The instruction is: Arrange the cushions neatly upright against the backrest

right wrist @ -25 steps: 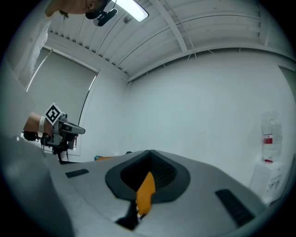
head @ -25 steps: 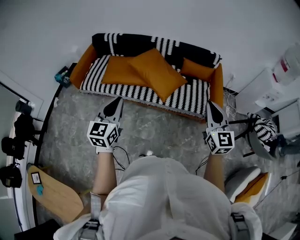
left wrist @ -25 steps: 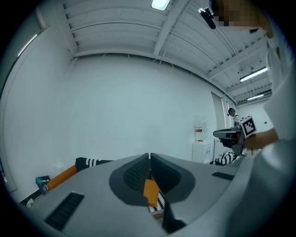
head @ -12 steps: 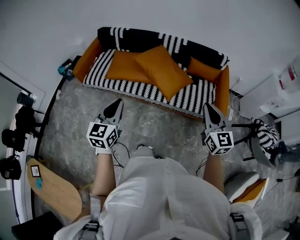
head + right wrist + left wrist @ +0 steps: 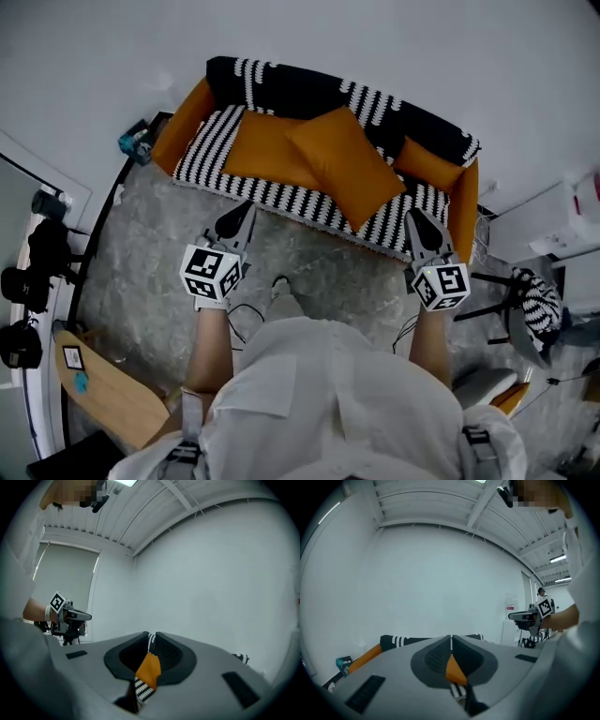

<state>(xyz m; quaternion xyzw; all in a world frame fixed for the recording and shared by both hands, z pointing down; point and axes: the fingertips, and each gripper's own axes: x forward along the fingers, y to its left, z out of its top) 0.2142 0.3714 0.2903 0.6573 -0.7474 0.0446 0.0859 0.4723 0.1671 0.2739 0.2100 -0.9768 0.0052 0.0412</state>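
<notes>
A black-and-white striped sofa (image 5: 309, 202) with orange arms stands ahead of me. One orange cushion (image 5: 267, 150) lies flat on the seat at the left. A second orange cushion (image 5: 347, 164) lies tilted across its right side. A third, smaller cushion (image 5: 427, 167) leans at the right end under the backrest (image 5: 300, 89). My left gripper (image 5: 241, 212) is shut and empty, just short of the seat's front edge. My right gripper (image 5: 413, 217) hovers by the sofa's right front; its jaws are opening, a narrow gap shows, and nothing is between them.
A wooden board (image 5: 103, 384) lies on the floor at lower left, beside black camera gear (image 5: 33, 272). A small blue object (image 5: 134, 145) sits by the sofa's left arm. At the right are a white cabinet (image 5: 553, 225), a striped cushion (image 5: 534, 300) on a stand, and another cushion (image 5: 487, 384) on the floor.
The sofa has come closer and lower in the head view. Both grippers now reach near its front edge, still side by side and empty.
</notes>
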